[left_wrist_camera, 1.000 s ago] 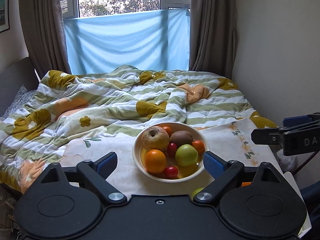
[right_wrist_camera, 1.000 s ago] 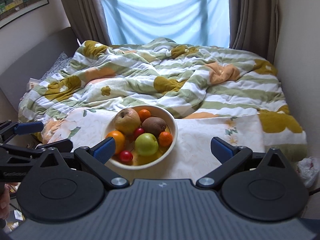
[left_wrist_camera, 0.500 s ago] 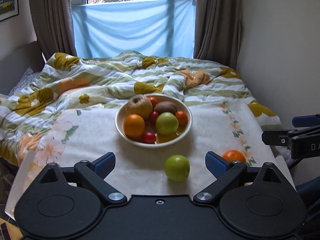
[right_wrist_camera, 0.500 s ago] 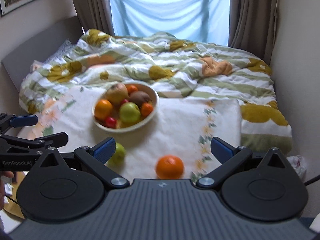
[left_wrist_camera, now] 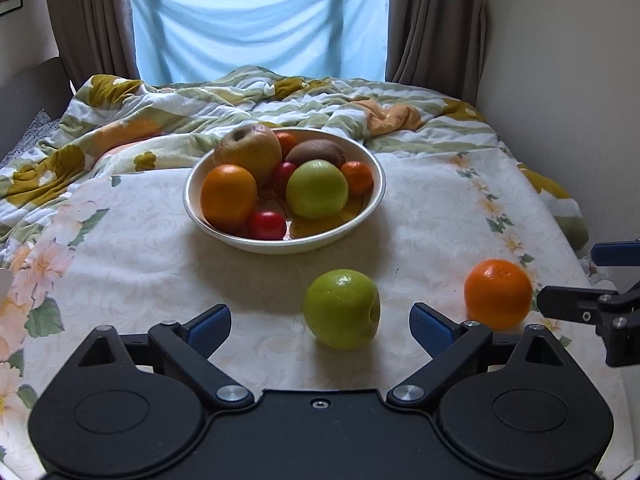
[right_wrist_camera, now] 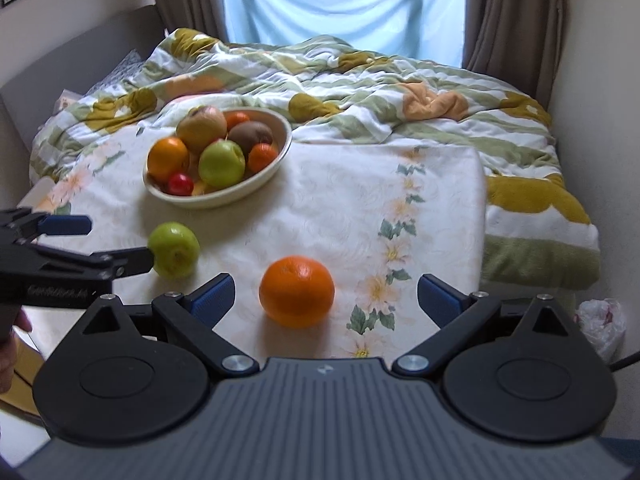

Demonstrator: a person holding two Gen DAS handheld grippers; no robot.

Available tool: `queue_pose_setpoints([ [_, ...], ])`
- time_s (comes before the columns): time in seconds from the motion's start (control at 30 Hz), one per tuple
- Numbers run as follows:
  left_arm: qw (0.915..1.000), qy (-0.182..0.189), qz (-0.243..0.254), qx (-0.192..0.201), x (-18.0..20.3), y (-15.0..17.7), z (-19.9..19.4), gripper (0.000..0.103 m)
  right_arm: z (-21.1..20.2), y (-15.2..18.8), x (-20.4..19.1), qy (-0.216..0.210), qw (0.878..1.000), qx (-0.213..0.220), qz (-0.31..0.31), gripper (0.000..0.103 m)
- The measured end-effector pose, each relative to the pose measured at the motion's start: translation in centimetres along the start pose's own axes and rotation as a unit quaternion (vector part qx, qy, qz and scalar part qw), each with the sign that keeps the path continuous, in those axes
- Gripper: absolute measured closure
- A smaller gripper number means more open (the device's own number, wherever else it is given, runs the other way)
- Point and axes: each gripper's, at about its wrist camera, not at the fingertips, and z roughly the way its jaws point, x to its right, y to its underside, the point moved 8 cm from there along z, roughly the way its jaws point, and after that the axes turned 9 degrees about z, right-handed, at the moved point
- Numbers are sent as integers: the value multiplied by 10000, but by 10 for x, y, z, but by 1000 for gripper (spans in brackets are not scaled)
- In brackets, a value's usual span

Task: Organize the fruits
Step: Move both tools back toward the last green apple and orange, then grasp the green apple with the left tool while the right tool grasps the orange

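Loose on the floral tablecloth (left_wrist_camera: 440, 216) lay a smooth green apple (left_wrist_camera: 341, 309) on its side and a dimpled round orange (right_wrist_camera: 296, 291). Left gripper (left_wrist_camera: 319, 322) had jaws spread wide, holding nothing; the apple sat just ahead, between the blue pads. Right gripper (right_wrist_camera: 326, 294) likewise gaped, with the orange between its pads, nearer the left one. Beyond, a cream bowl (left_wrist_camera: 356, 229) held more fruit. A rumpled quilt (right_wrist_camera: 360, 80) covered the bed behind.
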Motion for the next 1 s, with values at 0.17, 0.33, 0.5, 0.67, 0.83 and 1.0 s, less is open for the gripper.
queue_pose_setpoints([
  [0.17, 9999, 29, 112, -16, 4, 2, 17, 14, 24, 14, -3, -122, 9997, -189, -70, 2],
  [0.33, 9997, 138, 161, -95, 6, 3, 28, 33, 42, 22, -6, -218, 9992, -331, -23, 10],
  [0.5, 9991, 405, 89, -65, 10, 1, 30, 48, 49, 21, -10, -277, 9990, -358, -30, 14],
  [0.67, 9990, 423, 110, -90, 11, 1, 29, 48, 57, 19, -14, -308, 9988, -373, -26, 20],
  [0.83, 9989, 444, 87, -130, 11, 3, 26, 48, 63, 17, -14, -276, 9989, -388, -6, 22],
  [1.0, 9988, 460, 38, -166, 10, 6, 22, 48, 68, 15, -17, -269, 9988, -398, -66, 28],
])
